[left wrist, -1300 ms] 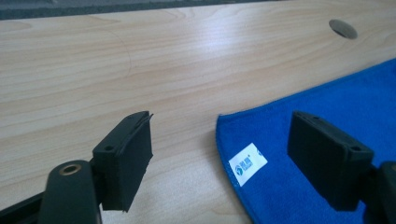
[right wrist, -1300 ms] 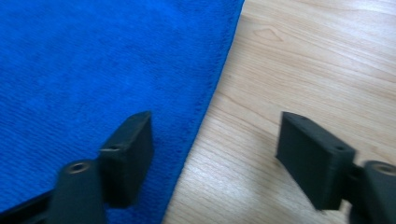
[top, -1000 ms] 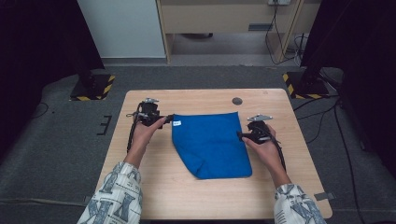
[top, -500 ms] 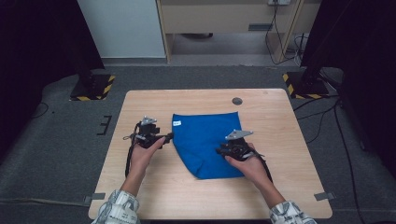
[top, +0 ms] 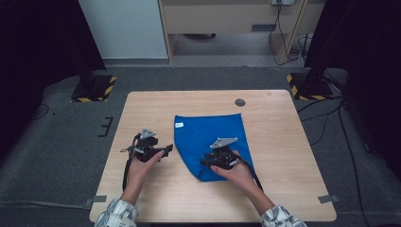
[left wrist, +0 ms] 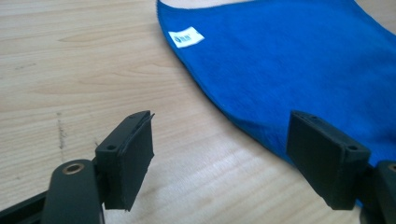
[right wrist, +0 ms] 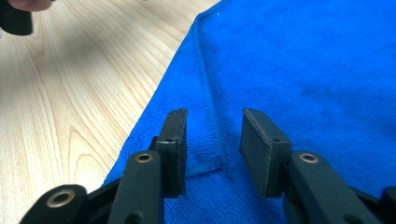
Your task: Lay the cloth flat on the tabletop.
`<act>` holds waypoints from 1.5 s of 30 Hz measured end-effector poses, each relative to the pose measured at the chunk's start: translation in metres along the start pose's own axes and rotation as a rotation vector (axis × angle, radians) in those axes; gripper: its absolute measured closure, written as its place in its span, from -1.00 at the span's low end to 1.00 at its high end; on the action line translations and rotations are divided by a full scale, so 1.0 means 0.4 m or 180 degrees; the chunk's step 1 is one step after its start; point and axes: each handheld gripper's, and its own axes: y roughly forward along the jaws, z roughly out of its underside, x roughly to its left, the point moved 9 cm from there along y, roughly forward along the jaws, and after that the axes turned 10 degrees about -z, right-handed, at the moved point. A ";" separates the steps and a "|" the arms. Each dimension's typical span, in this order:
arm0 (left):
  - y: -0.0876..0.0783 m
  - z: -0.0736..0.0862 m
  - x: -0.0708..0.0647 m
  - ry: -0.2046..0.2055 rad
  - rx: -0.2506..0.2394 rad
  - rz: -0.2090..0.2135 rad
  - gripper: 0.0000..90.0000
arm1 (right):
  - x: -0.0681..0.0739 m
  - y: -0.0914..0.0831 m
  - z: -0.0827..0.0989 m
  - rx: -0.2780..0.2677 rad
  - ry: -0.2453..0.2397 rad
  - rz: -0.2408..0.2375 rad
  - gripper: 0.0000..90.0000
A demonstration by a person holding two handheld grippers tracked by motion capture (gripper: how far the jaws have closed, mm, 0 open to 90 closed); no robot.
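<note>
A blue cloth [top: 210, 137] with a small white tag [top: 178, 125] lies folded on the wooden table [top: 283, 137]. My left gripper [top: 165, 151] hovers low over bare wood just left of the cloth's left edge and points at it. Its jaws are wide open around nothing, with the cloth's hem [left wrist: 243, 123] beyond them. My right gripper [top: 206, 161] is over the near part of the cloth [right wrist: 303, 60]. Its jaws [right wrist: 215, 114] have just been opening and stand partly apart. A fold edge of the cloth lies below the gap, and the pads do not press on it.
A dark round grommet [top: 240, 102] sits in the table behind the cloth. Black stands with yellow-striped bases [top: 94, 89] [top: 307, 86] flank the far corners, and a cabinet [top: 227, 19] stands behind. Cables trail from both grippers toward the near edge.
Both hands have come toward the near edge. The left gripper left the cloth's far left corner. The right gripper moved left from the cloth's right edge onto the cloth, with narrower jaws.
</note>
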 end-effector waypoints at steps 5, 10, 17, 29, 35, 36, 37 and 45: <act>-0.037 0.006 0.000 0.0037 -0.0067 -0.0018 -0.49 | 0.003 0.023 0.019 0.0125 -0.0034 0.0006 0.39; -0.053 0.016 0.011 0.0016 -0.0091 -0.0049 -0.49 | 0.018 0.032 0.022 0.0193 -0.0131 -0.0036 0.78; -0.057 0.012 0.028 0.0005 -0.0120 -0.0117 -0.49 | 0.059 0.026 -0.005 0.0079 -0.0174 -0.0159 0.94; -0.063 0.013 0.079 -0.0086 -0.0146 -0.0265 -0.49 | 0.203 0.126 -0.036 0.0157 -0.0408 -0.0503 0.78; -0.062 0.014 0.098 -0.0088 -0.0139 -0.0328 -0.49 | 0.229 0.142 -0.048 0.0109 -0.0488 -0.0506 0.18; -0.061 0.014 0.101 -0.0094 -0.0136 -0.0339 -0.49 | 0.228 0.139 -0.050 0.0095 -0.0504 -0.0465 0.13; -0.061 0.014 0.104 -0.0100 -0.0138 -0.0343 -0.49 | 0.227 0.134 -0.053 0.0080 -0.0527 -0.0447 0.08; -0.057 0.017 0.111 -0.0078 -0.0129 -0.0373 -0.49 | 0.216 0.110 -0.059 0.0015 -0.0629 -0.0254 -0.15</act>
